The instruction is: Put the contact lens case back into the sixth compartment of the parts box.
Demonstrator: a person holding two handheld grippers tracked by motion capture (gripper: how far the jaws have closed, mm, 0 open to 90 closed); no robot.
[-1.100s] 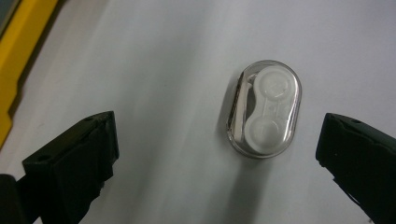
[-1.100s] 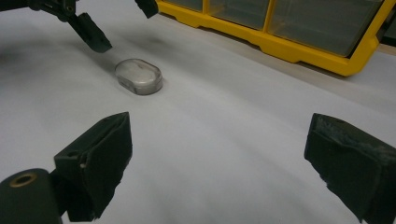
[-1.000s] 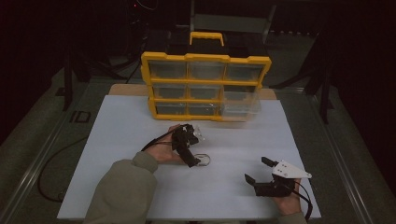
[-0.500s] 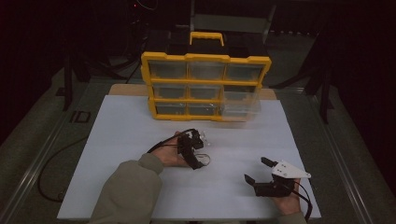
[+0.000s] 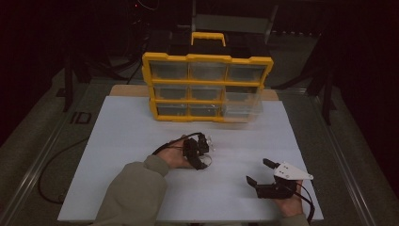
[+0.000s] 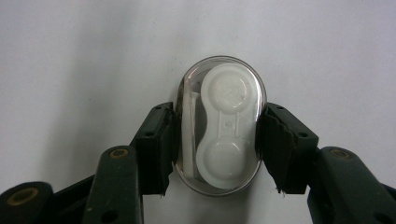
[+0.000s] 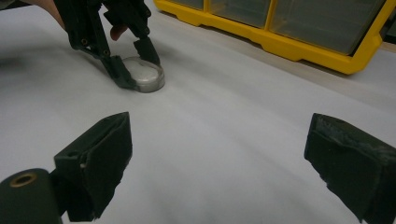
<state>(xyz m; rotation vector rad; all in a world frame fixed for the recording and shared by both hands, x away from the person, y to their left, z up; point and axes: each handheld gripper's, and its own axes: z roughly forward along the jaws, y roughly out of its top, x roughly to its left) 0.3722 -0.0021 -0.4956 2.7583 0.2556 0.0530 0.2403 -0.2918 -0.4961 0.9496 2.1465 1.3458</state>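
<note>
One clear oval case (image 6: 220,123) holding a white contact-lens holder lies flat on the white surface (image 5: 122,141), pinched across its narrow width by the left gripper (image 6: 219,144); the jaws have just been closing and now press both sides, a hold suited to lifting. Right gripper (image 7: 219,158) rests well apart, jaws spread, nothing between them. Behind stands a yellow drawer organizer (image 5: 207,87), one clear drawer (image 5: 242,106) pulled out. Room beyond is dark.

dark lab, white-topped table (image 5: 141,141)
</note>
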